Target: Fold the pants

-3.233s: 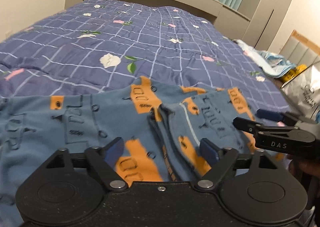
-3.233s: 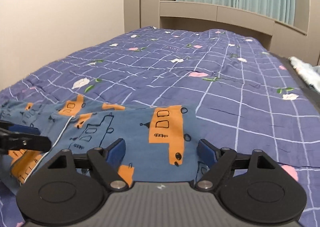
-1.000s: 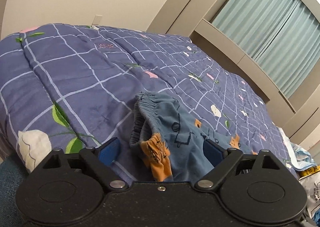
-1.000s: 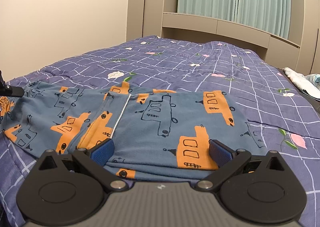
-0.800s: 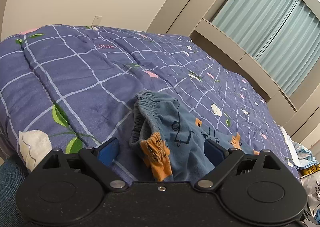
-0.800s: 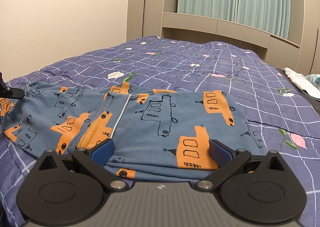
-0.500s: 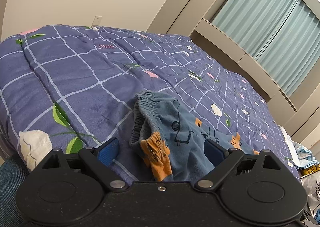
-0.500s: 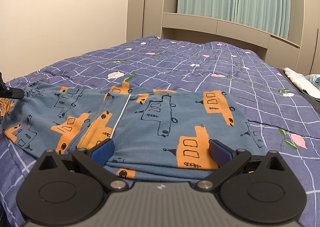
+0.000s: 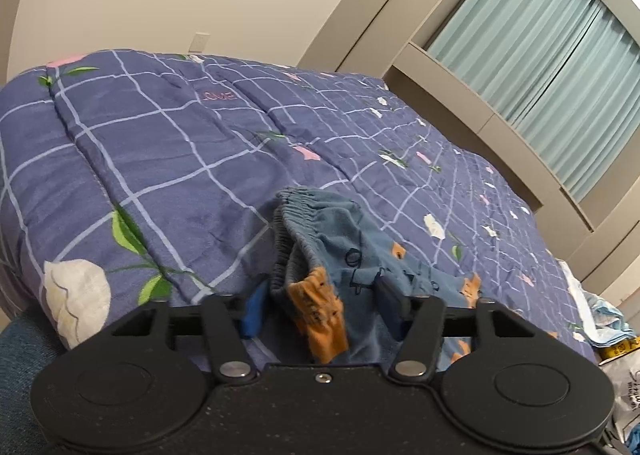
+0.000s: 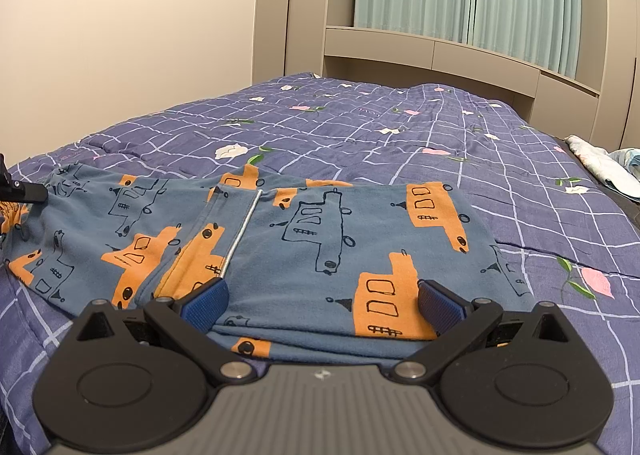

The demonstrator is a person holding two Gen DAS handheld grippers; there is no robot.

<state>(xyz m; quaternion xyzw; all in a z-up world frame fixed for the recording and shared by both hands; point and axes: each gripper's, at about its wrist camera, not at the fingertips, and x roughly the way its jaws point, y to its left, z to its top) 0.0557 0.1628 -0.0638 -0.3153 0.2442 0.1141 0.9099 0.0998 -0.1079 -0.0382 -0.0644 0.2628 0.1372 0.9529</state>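
The pants [image 10: 304,239] lie on the bed [image 10: 400,123], already doubled, waistband [image 9: 292,231] bunched at the left end. The left gripper [image 9: 320,307] has its jaws closing around that bunch, though I cannot tell if they truly pinch it; a shallow bite could slip and spill the fold. The right gripper [image 10: 320,301] has its jaws apart over the near hem, holding nothing
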